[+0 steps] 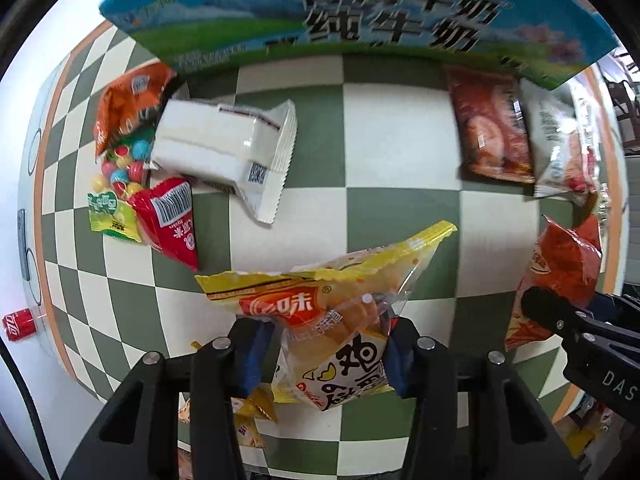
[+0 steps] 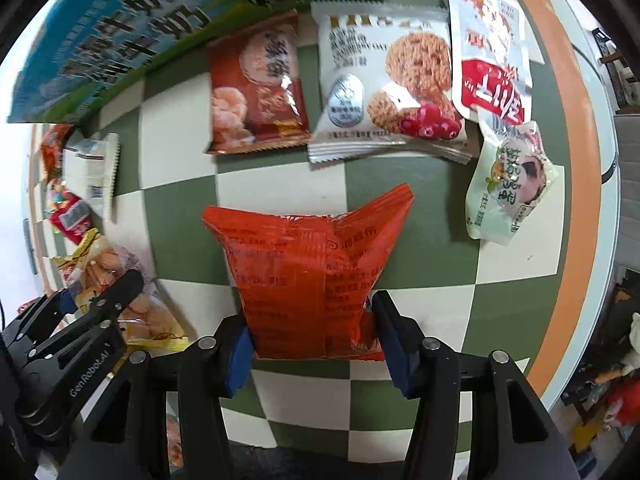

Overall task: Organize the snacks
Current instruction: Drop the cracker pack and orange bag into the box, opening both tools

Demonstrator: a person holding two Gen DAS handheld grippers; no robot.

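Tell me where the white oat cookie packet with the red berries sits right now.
In the right wrist view, the oat cookie packet lies flat on the checkered table toward the far side, between the brown-red snack packet on its left and the red-and-white pouch overlapping its right edge.

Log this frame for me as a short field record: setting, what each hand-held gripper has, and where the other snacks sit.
setting: checkered tablecloth with a blue milk carton box at the far edge
left hand-held gripper: shut on yellow snack bag, lifted
right hand-held gripper: shut on orange-red snack bag
left group: white packet, candy bag, small red packet
right group: brown-red packet, oat cookie packet, red-white pouch, pale green packet
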